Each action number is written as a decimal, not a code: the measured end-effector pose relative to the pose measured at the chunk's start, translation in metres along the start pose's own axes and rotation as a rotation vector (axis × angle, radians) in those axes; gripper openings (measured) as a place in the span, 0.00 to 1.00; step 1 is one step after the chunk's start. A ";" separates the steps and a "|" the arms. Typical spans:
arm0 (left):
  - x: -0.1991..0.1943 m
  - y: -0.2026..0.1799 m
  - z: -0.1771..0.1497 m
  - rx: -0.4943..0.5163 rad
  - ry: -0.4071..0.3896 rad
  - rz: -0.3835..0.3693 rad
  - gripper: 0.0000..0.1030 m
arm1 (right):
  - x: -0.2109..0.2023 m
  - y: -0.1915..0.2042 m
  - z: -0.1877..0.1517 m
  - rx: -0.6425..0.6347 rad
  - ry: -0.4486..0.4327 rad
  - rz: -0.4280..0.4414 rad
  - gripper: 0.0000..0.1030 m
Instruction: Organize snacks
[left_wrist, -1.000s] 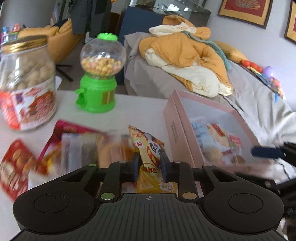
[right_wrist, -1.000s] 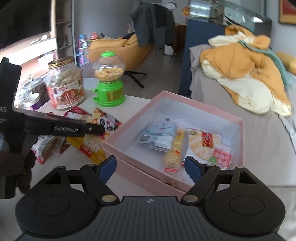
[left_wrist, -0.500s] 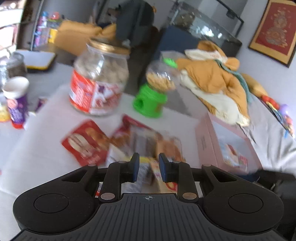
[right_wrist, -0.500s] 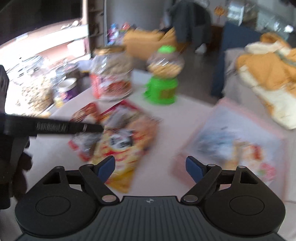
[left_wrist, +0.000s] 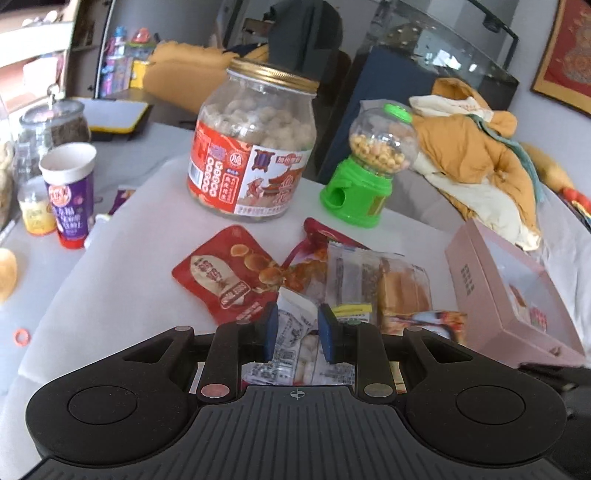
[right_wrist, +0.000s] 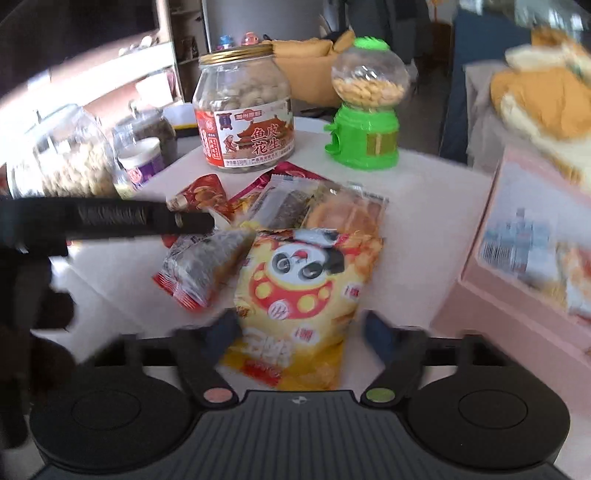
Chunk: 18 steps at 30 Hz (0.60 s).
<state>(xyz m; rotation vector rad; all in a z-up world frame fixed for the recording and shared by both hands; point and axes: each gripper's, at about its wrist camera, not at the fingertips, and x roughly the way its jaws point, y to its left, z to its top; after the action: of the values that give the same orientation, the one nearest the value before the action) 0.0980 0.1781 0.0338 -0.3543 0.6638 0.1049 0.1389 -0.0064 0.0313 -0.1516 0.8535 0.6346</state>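
A pile of snack packets lies on the white table (left_wrist: 122, 280). My left gripper (left_wrist: 297, 334) is nearly closed with a clear white-printed packet (left_wrist: 295, 350) between its fingers; the same packet shows in the right wrist view (right_wrist: 201, 269), hanging from the left gripper's finger (right_wrist: 147, 218). My right gripper (right_wrist: 301, 332) is open, its fingers on either side of a yellow panda snack bag (right_wrist: 306, 291). A red nut packet (left_wrist: 229, 273) and a clear cake packet (left_wrist: 376, 284) lie further on. The pink box (left_wrist: 509, 291) with snacks inside stands to the right.
A big peanut jar (left_wrist: 255, 147) and a green candy dispenser (left_wrist: 369, 173) stand at the back of the table. A purple cup (left_wrist: 70, 195) and glass jars (left_wrist: 51, 133) stand at the left. A couch with an orange blanket (left_wrist: 480, 155) is behind.
Both grippers swung left from the pink box to the snack pile. The left gripper dropped onto the clear packet. The right gripper lowered around the panda bag.
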 end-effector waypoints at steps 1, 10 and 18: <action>-0.002 -0.001 0.001 0.012 0.003 -0.004 0.27 | -0.005 -0.004 0.001 0.014 0.005 0.010 0.54; -0.018 -0.044 -0.018 0.300 0.043 -0.020 0.31 | -0.056 -0.032 -0.025 0.014 -0.008 -0.040 0.47; -0.006 -0.061 -0.034 0.421 0.072 0.014 0.33 | -0.083 -0.058 -0.056 0.043 -0.039 -0.178 0.71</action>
<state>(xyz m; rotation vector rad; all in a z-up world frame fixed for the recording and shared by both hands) 0.0860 0.1090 0.0309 0.0523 0.7400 -0.0351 0.0954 -0.1126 0.0492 -0.1733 0.8059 0.4508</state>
